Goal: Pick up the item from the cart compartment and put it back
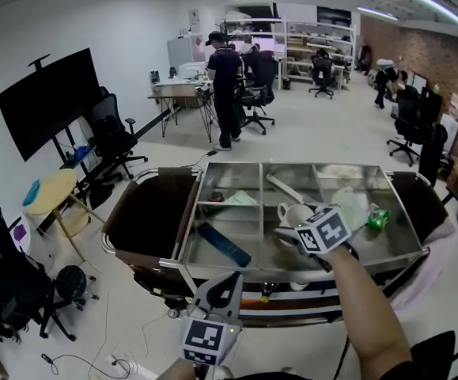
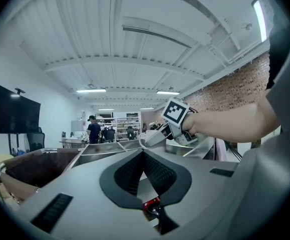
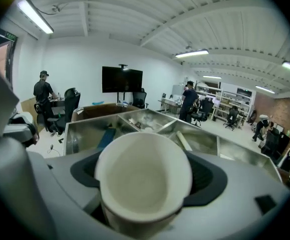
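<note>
Right fingers (image 3: 209, 178): spread wide, clamped on a white cup (image 3: 143, 176), its open mouth facing back at the right gripper (image 1: 293, 223).
Left fingers (image 2: 128, 173): pressed together, nothing in them. The left gripper (image 1: 222, 290) sat by the cart's (image 1: 236, 165) near edge.
Key relation: cup's long axis ran along the right fingers, over the middle compartment (image 1: 306, 180). I'd say the put-back spot was just below it.
Containers: middle one had a long white utensil (image 1: 285, 190), left front compartment (image 1: 240, 228) a flat blue thing (image 1: 223, 245), right compartment (image 1: 395, 240) a green thing (image 1: 377, 218).

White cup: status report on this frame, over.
Right tongs shut on white cup, held over the cart. Left tongs shut, empty. No obstruction seen.
</note>
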